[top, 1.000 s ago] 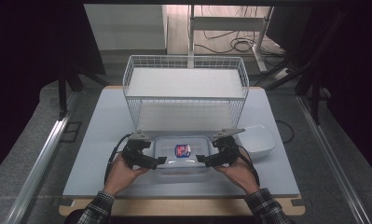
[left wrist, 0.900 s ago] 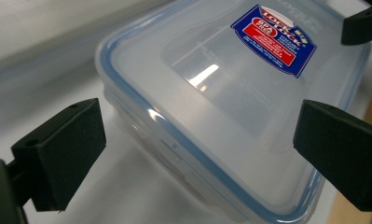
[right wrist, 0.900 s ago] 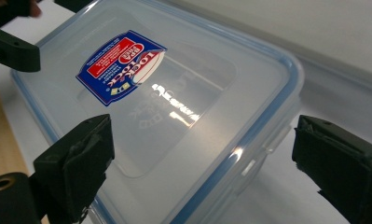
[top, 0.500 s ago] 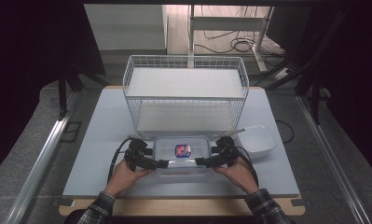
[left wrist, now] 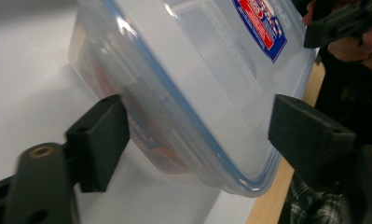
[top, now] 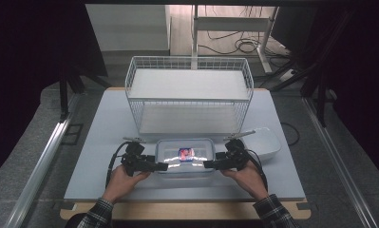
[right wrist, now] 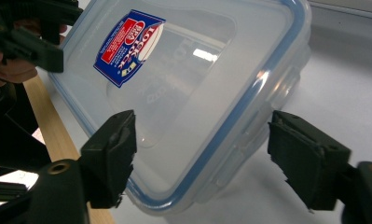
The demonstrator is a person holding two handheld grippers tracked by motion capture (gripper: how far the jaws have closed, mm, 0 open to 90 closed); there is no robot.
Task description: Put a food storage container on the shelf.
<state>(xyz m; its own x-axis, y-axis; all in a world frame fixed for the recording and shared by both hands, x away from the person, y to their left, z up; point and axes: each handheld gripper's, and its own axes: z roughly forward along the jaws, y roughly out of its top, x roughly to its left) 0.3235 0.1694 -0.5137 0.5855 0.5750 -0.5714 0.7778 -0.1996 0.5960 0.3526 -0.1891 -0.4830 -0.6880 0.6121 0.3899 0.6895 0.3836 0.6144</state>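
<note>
Presently:
Box (top: 185,155): near centre of surface (top: 101,137), before rack (top: 189,97).
Left gripper (top: 162,166): fingers straddle box's left end, have just been closing, one pad apparently touching.
Right gripper (top: 209,165): fingers spread around right end, have just been closing, gaps visible.

The left gripper (left wrist: 193,140) has just been closing on a clear lidded box (left wrist: 197,88); one jaw touches its side, the other stands apart above the lid.

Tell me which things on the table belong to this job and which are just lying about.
In the job:
- plastic box with lid
- left gripper at its left end, jaws just closing
- right gripper at its right end, jaws just closing

Lying about:
- wire basket
- white dish
</note>
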